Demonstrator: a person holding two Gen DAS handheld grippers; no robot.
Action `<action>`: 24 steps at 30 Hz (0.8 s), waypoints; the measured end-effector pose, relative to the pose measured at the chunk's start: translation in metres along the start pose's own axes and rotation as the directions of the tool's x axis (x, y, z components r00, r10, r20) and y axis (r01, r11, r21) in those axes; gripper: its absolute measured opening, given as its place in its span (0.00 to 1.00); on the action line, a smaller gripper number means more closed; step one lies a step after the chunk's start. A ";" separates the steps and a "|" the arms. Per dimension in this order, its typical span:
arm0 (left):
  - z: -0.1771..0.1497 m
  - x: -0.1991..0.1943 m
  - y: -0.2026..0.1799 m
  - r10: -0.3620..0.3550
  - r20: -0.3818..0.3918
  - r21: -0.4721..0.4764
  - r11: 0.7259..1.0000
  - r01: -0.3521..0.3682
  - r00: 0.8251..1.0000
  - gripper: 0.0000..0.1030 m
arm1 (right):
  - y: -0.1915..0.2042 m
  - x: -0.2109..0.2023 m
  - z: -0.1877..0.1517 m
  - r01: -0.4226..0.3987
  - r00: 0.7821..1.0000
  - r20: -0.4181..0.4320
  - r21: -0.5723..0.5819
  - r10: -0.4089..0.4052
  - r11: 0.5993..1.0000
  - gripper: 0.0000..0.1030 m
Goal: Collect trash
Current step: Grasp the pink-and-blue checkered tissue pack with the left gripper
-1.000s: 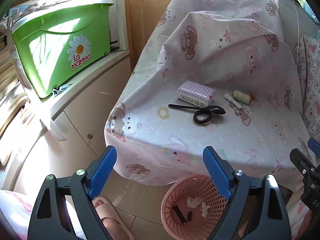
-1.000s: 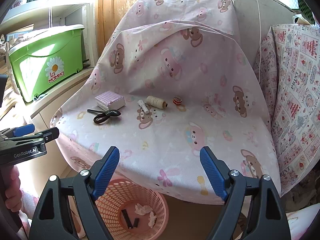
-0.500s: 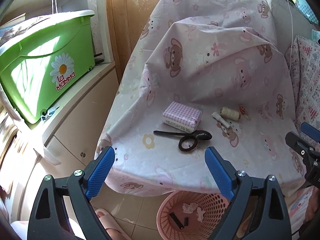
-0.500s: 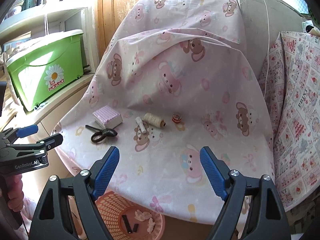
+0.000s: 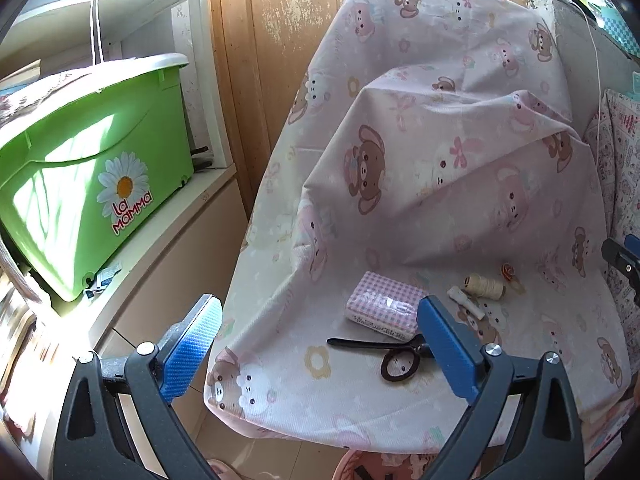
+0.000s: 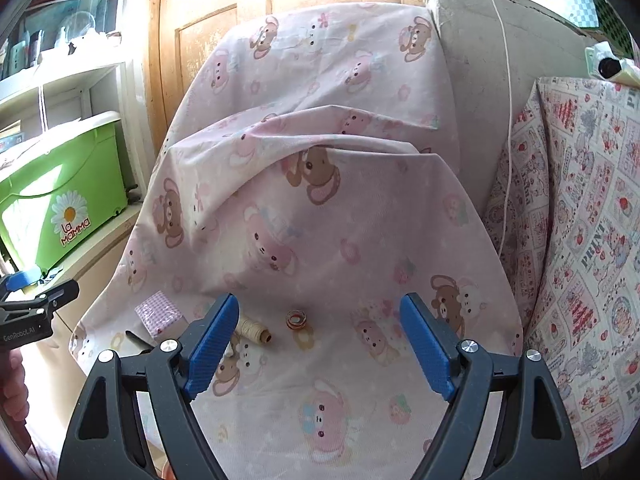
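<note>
On the pink bear-print cloth (image 5: 400, 208) lie a checked tissue pack (image 5: 383, 312), black scissors (image 5: 384, 354), a spool of twine (image 5: 484, 286), a small white tube (image 5: 464, 300) and a small red-striped round thing (image 6: 296, 319). The tissue pack (image 6: 159, 314) and twine (image 6: 254, 328) also show in the right wrist view. My left gripper (image 5: 320, 344) is open and empty, in front of the cloth's front left edge. My right gripper (image 6: 320, 344) is open and empty, above the cloth's front middle. Only the rim of the pink trash basket (image 5: 360, 466) shows at the bottom.
A green "La Mamma" bin (image 5: 92, 184) stands on a white cabinet (image 5: 168, 248) to the left. A wooden door (image 5: 288, 40) is behind. A patterned fabric-covered piece (image 6: 580, 240) stands to the right, with a white cord (image 6: 508, 120) hanging down.
Both grippers have risen and tilted up. The basket has dropped almost out of view, and the items on the cloth now sit lower in both views.
</note>
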State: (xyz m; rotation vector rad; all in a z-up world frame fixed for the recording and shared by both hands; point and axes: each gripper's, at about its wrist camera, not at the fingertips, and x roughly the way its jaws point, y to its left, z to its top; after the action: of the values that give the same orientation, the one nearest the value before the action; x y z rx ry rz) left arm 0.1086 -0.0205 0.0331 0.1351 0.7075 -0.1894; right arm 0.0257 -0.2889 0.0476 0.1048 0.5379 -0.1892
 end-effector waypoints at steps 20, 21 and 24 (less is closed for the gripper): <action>-0.007 0.039 0.013 -0.070 -0.132 -0.133 0.990 0.052 0.989 0.76 | 0.006 0.030 -0.015 -0.017 0.995 -0.096 -0.010 0.016 1.000 0.82; -0.006 0.040 0.014 -0.079 -0.142 -0.142 0.988 0.059 0.987 0.71 | 0.007 0.030 -0.015 -0.019 0.995 -0.098 -0.013 0.018 1.000 0.82; -0.005 0.047 0.019 -0.129 -0.187 -0.185 0.978 0.095 0.974 0.62 | 0.007 0.030 -0.016 -0.032 0.994 -0.106 -0.005 0.031 0.999 0.82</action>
State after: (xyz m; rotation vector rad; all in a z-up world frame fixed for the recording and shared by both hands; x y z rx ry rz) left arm 0.1447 -0.0074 -0.0006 -0.0557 0.9276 -0.2230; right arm 0.0449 -0.2840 0.0189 0.1174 0.6424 -0.1517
